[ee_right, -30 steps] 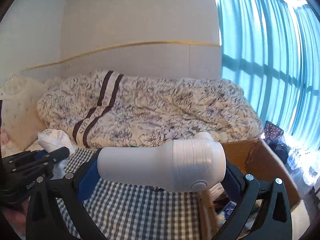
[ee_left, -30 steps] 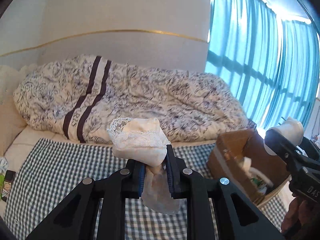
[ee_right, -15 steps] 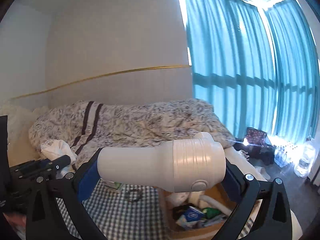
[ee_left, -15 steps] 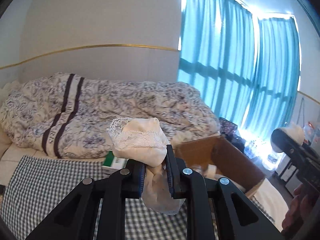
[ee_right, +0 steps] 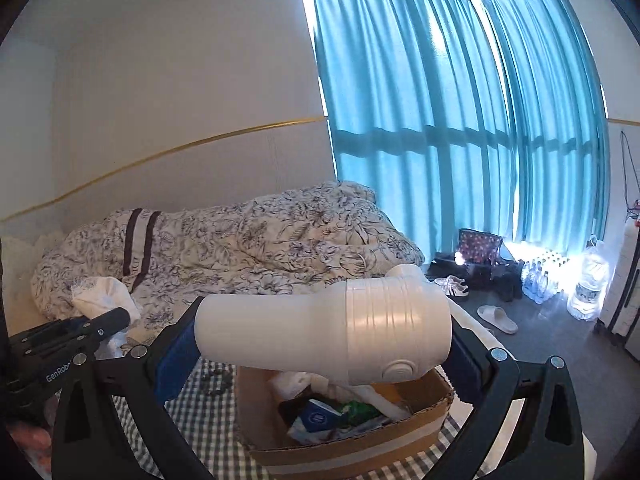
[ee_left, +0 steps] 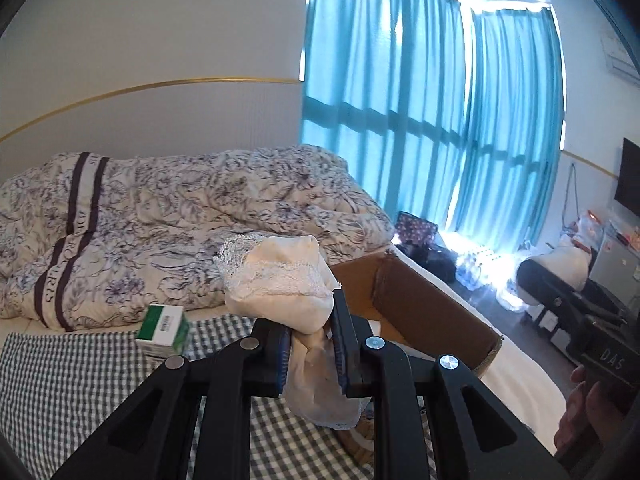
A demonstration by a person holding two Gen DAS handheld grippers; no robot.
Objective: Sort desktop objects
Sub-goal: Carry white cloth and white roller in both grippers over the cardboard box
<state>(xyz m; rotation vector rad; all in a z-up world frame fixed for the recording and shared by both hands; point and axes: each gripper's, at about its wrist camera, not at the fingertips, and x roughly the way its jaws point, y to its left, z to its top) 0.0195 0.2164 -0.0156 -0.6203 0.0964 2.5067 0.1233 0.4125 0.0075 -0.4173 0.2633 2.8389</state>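
Cream cloth with a lace edge (ee_left: 280, 280) sits pinched in the left gripper (ee_left: 310, 354), whose two blue-padded fingers (ee_left: 282, 354) are pressed nearly together on it. The bunched top of the cloth bulges above the fingertips, and a loose tail hangs down below them. Behind the gripper lies a grey checked sheet (ee_left: 60, 384), and on it, just left of the cloth, stands a small green and white carton (ee_left: 163, 330). To the right of the cloth is the brown wall of a cardboard box (ee_left: 424, 312). A rumpled flowered duvet (ee_left: 172, 220) fills the bed beyond.

The right gripper (ee_right: 320, 354) is spread wide and clamps a white plastic bottle-shaped thing (ee_right: 324, 328) that lies crosswise between its blue pads (ee_right: 176, 356), ribbed wider end to the right. The fingers press on both its ends. Directly below it is the open cardboard box (ee_right: 360, 448), which already holds a blue packet, something green and white items. In this view the left gripper (ee_right: 116, 318) shows at the left edge with the cloth (ee_right: 104, 296) on its tip, level with the bottle and well apart from it. Turquoise curtains (ee_right: 440, 120) cover the window.
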